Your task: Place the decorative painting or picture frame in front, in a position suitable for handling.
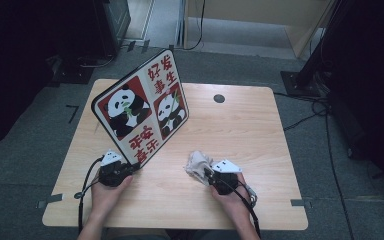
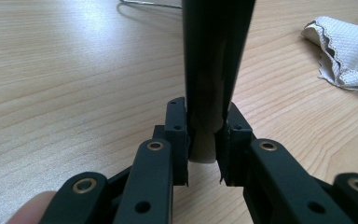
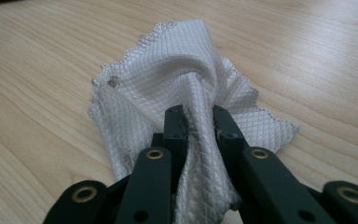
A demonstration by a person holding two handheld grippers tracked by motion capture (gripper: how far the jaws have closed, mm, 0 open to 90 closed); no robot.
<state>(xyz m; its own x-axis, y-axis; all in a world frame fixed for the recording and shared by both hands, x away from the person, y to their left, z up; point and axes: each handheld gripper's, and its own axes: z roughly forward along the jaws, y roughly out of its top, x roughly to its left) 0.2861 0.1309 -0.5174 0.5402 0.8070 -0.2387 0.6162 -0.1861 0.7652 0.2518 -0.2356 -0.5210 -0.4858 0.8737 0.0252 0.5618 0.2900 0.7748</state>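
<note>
A panda picture board (image 1: 142, 111) with red panels and Chinese characters stands tilted on the wooden table (image 1: 240, 125). My left gripper (image 1: 125, 170) is shut on the board's near lower corner; in the left gripper view (image 2: 205, 135) both jaws clamp the dark edge of the board (image 2: 214, 56). A white quilted cloth (image 1: 197, 164) lies crumpled at the front right. My right gripper (image 1: 211, 175) is shut on a pinched fold of that cloth (image 3: 186, 88), seen between the jaws in the right gripper view (image 3: 196, 126).
A round grommet hole (image 1: 219, 98) sits near the table's back edge. The cloth (image 2: 342, 49) also appears at the far right of the left gripper view. A thin wire stand (image 2: 149, 3) rests behind the board. Dark stands and cables surround the table.
</note>
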